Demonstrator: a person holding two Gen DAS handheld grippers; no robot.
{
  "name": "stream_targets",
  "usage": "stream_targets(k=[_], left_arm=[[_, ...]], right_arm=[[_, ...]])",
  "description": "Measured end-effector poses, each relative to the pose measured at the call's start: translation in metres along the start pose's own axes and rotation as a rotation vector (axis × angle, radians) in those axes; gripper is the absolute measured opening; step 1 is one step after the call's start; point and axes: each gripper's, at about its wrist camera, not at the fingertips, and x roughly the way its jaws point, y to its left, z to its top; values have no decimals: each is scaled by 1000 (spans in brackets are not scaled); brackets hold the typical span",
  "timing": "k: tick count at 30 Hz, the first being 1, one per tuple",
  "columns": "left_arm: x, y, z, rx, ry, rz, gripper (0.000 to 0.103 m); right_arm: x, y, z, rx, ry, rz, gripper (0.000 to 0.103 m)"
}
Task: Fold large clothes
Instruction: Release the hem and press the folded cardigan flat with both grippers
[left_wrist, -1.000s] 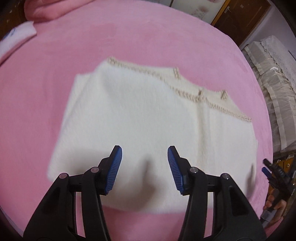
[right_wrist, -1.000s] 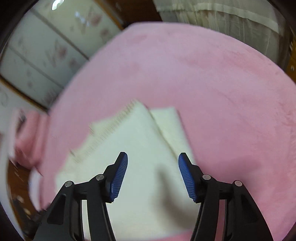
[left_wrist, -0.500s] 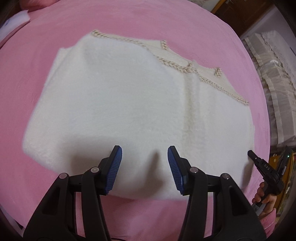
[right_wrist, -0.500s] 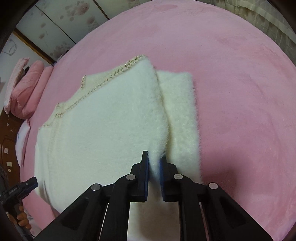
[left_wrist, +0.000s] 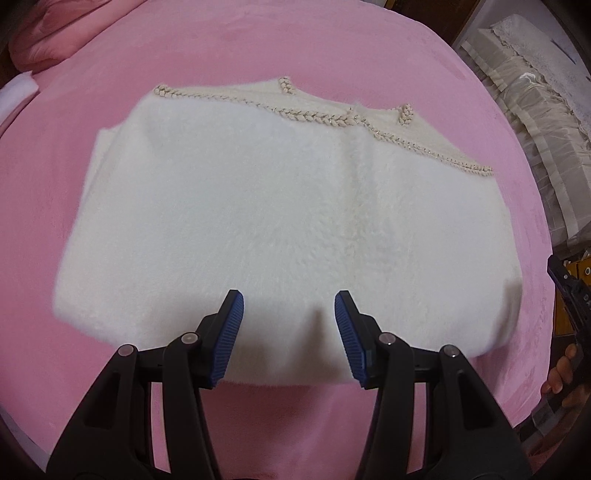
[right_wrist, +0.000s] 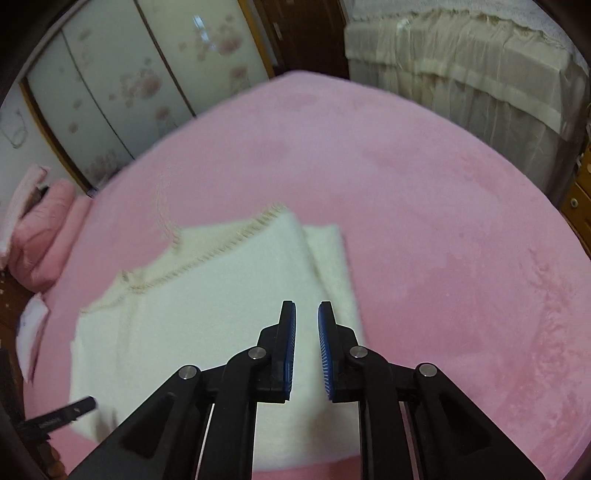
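Sweater (left_wrist: 288, 229): folded flat on pink blanket (left_wrist: 332, 44), braided trim at 12 o'clock.
Left gripper (left_wrist: 288, 325): jaws apart, empty, poised over 6 o'clock hem for next fold.
Right gripper (right_wrist: 306, 332): jaws just reopening slightly, a narrow gap, nothing pinched.

Place: a home bedroom, as I see it.
Bed (right_wrist: 424, 177): pink plush cover.
Pillows (right_wrist: 44, 236): pink, stacked.
Wardrobe (right_wrist: 147, 81): sliding floral doors.
Curtain (right_wrist: 461, 74): cream, frilled.

Right gripper (right_wrist: 306, 314) snapped nearly shut, jaws just reopened slightly, nothing between; lifted off white sweater (right_wrist: 207, 317).
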Motion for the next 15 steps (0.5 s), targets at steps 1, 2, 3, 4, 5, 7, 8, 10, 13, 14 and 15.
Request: stream_targets(k=[1, 2, 3, 4, 5, 7, 8, 10, 13, 14, 15], left_arm=[[2, 3, -4, -6, 0, -11, 48], [2, 5, -8, -11, 0, -24, 48], [2, 7, -12, -13, 2, -39, 48], [2, 9, -15, -14, 2, -49, 48], [2, 11, -18, -15, 2, -63, 48], [0, 17, -23, -17, 14, -121, 48], [-2, 19, -25, -24, 15, -141, 48], [-6, 23, -28, -38, 12, -159, 48], [-11, 23, -28, -22, 17, -168, 48], [-11, 22, -27, -14, 24, -168, 48], [-10, 21, -26, -9, 32, -163, 48]], right_arm=[[-1, 5, -5, 0, 12, 24, 13], [2, 13, -14, 12, 39, 64, 13], [8, 22, -24, 30, 69, 92, 13], [14, 32, -31, 47, 99, 116, 13], [22, 40, -43, 71, 143, 153, 13], [39, 62, -71, 77, 241, 222, 13], [45, 72, -82, 64, 262, 235, 13], [51, 95, -105, 40, 291, 259, 13], [56, 117, -123, 40, 340, 312, 13], [59, 122, -126, 39, 352, 324, 13], [64, 127, -128, 34, 362, 331, 13]])
